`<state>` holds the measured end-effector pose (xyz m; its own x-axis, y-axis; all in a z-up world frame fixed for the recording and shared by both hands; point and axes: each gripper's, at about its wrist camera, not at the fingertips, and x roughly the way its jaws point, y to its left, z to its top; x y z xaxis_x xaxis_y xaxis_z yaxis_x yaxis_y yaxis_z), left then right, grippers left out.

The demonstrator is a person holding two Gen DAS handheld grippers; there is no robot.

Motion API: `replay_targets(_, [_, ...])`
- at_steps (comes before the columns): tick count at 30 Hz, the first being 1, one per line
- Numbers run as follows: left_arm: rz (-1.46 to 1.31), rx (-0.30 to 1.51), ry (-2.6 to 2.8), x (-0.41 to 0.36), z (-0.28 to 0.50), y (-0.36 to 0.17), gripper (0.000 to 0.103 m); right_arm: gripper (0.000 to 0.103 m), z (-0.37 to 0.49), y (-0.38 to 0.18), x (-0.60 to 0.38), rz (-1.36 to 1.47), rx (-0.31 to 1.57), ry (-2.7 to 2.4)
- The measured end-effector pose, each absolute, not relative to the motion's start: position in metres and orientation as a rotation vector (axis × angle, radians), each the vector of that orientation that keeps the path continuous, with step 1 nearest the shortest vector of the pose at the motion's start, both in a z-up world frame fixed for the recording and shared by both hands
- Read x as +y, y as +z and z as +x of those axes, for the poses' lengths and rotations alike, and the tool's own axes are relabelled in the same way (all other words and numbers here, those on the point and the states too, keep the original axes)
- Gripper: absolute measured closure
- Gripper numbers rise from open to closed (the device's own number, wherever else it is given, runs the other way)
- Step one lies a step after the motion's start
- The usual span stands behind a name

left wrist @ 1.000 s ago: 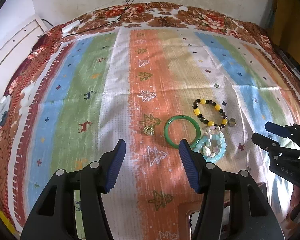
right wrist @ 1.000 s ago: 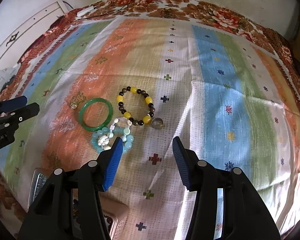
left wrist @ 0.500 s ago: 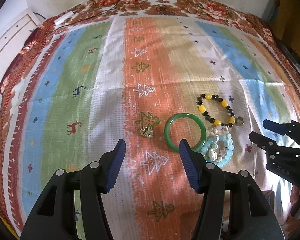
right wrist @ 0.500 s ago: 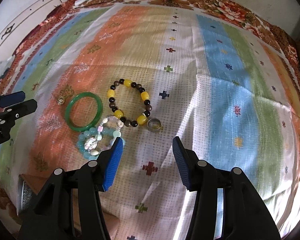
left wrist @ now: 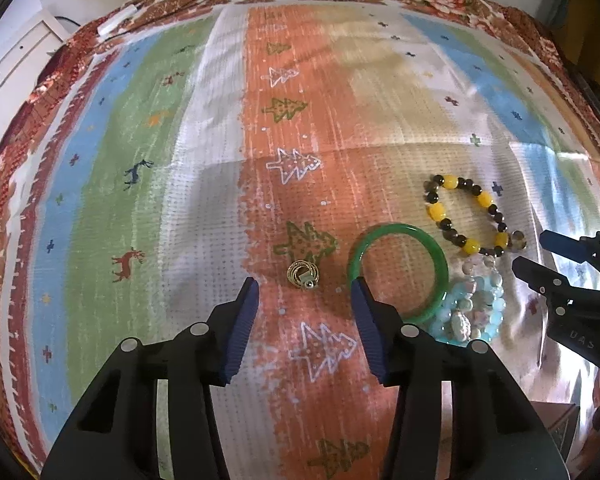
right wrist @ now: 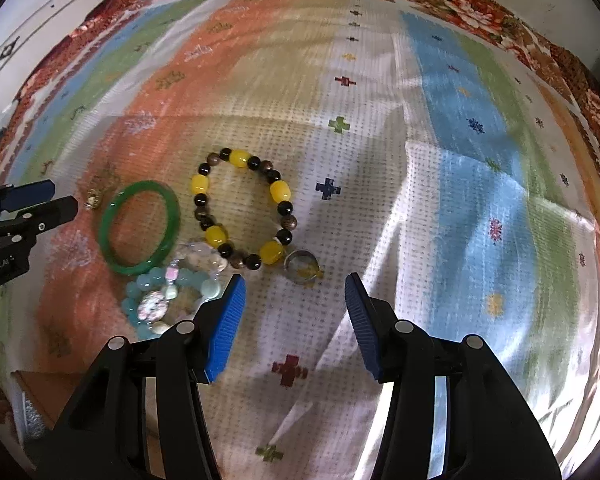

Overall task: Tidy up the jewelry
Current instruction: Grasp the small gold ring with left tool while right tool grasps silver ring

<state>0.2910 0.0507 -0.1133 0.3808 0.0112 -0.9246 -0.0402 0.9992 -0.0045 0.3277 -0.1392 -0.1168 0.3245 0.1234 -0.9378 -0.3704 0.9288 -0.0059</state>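
Striped cloth (left wrist: 204, 184); left gripper (left wrist: 303, 294) and right gripper (right wrist: 295, 294) both agape, empty; approach step; next: close on gold earring (left wrist: 303, 275), silver ring (right wrist: 302, 267).

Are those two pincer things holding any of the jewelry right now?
No, nothing is held. The left gripper and the right gripper are both open, with only cloth between their fingers.

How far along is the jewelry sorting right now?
Nothing looks sorted yet. The green bangle, yellow-and-black bead bracelet, pale blue bead bracelet, silver ring and small gold earring all lie loose on the striped cloth. Neither gripper holds anything: the left gripper is open just short of the earring, the right gripper open near the ring. All five pieces remain.
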Motion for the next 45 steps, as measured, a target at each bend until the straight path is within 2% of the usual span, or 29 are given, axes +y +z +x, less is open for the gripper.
replay_targets(3, [-0.028,1.19,0.033,0.052,0.296,-0.119,0.056,0.052,0.333,-0.123,-0.138,-0.237,1.213,0.327])
replay_targets(5, [-0.032,1.197,0.025,0.052,0.299,-0.122,0.06,0.052,0.334,-0.125,-0.138,-0.242,1.214,0.327])
replay_targets(14, [-0.032,1.216,0.033,0.054,0.307,-0.134,0.061,0.052,0.339,-0.128,-0.133,-0.253,1.216,0.329])
replay_targets(21, [-0.016,1.224,0.037,0.054,0.308,-0.141,0.065,0.052,0.342,-0.131,-0.131,-0.265,1.219,0.334])
replay_targets(27, [-0.005,1.22,0.041,0.053,0.309,-0.142,0.072,0.052,0.341,-0.131,-0.132,-0.264,1.217,0.337])
replay_targets(31, [0.013,1.222,0.038,0.052,0.309,-0.144,0.083,0.052,0.341,-0.131,-0.132,-0.272,1.215,0.337])
replay_targets(32, [0.018,1.223,0.036,0.051,0.309,-0.144,0.087,0.054,0.341,-0.131,-0.132,-0.272,1.214,0.338])
replay_targets(36, [0.019,1.224,0.028,0.052,0.308,-0.145,0.087,0.083,0.34,-0.13,-0.133,-0.257,1.22,0.355])
replay_targets(45, [-0.01,1.228,0.012,0.053,0.308,-0.141,0.087,0.083,0.338,-0.126,-0.135,-0.242,1.221,0.372])
